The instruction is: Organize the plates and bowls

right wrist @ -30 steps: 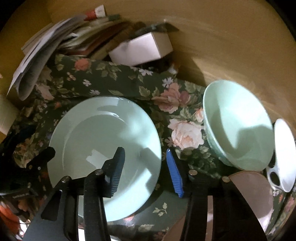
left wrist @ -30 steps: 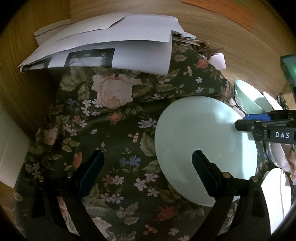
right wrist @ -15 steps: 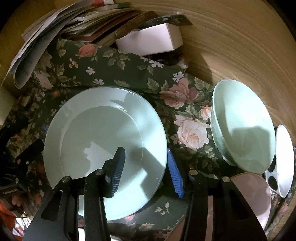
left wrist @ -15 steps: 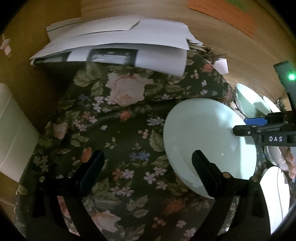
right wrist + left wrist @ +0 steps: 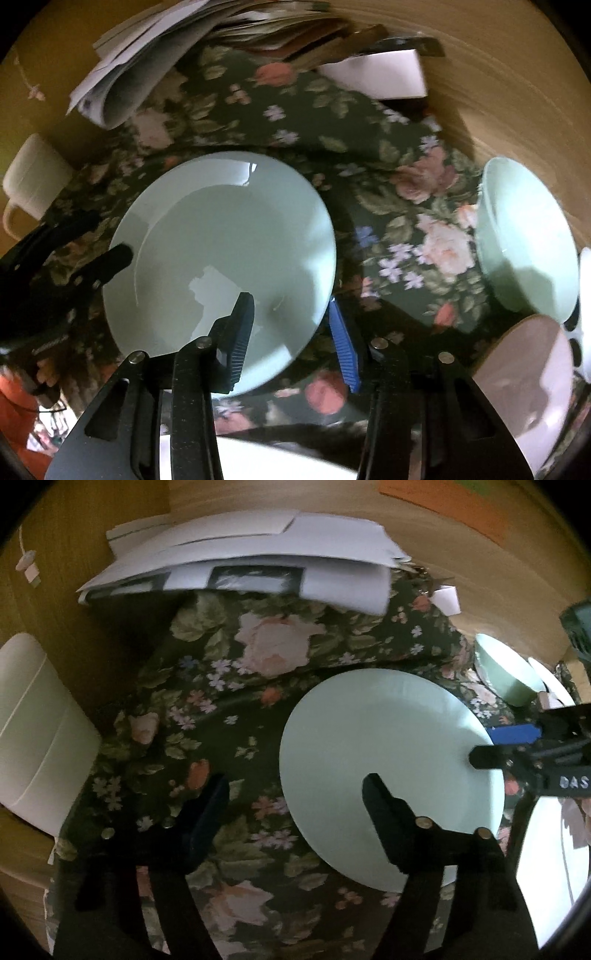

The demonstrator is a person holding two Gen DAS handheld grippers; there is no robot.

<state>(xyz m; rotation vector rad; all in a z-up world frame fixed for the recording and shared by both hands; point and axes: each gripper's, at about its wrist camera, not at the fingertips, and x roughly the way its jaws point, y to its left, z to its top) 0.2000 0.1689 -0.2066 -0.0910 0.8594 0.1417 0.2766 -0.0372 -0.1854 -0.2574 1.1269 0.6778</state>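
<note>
Step in hand: gripping pale green plate (image 5: 221, 258), glossy, round, shallow, lying on floral cloth over table (image 5: 517, 92). My right gripper (image 5: 291, 328) straddles its near rim, fingers closing, not yet pinching. My left gripper (image 5: 295, 797) closing on nothing. Next: clamp rim, lift, probably stack near matching bowl (image 5: 528, 240).
</note>
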